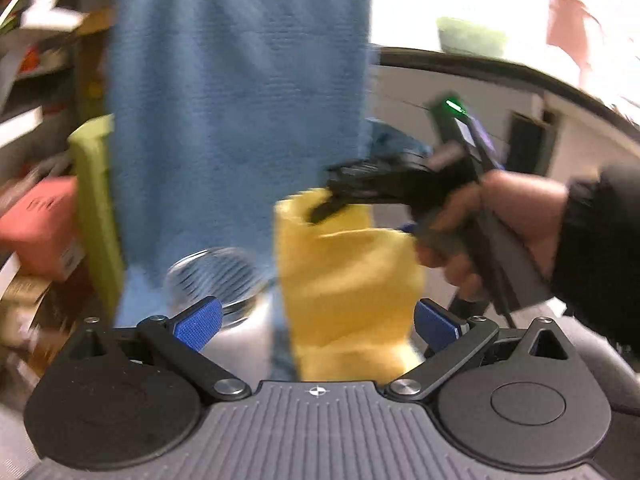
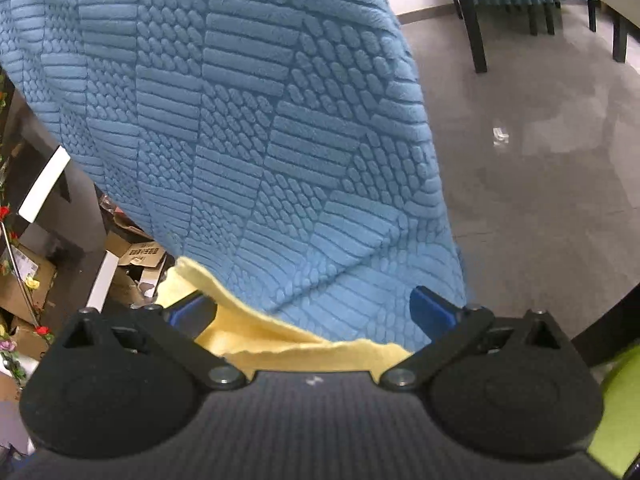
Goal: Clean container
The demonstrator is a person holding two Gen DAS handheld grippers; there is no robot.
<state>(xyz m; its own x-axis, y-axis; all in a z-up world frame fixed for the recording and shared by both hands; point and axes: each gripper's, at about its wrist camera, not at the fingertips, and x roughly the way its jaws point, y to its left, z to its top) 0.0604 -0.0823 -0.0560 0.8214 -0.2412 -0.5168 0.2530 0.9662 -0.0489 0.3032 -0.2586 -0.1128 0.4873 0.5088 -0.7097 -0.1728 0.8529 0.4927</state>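
Between the spread pads of my left gripper [image 1: 316,322] hangs a yellow cloth [image 1: 348,280], untouched by them. Just left lies the glass container [image 1: 218,276], blurred, which only this view shows. Farther right, my right hand [image 1: 496,224] holds the right gripper [image 2: 312,312], its jaws wide apart. Behind hangs a blue patterned cloth [image 2: 248,128]; its relief is clear only from the right wrist.

Floor [image 2: 540,160]: grey, glossy, a small scrap lying on it.
Chair legs [image 2: 472,20]: dark, at the far end.
Cardboard boxes [image 2: 136,256]: piled left.
Pink box [image 1: 44,224]: beside the shelves.
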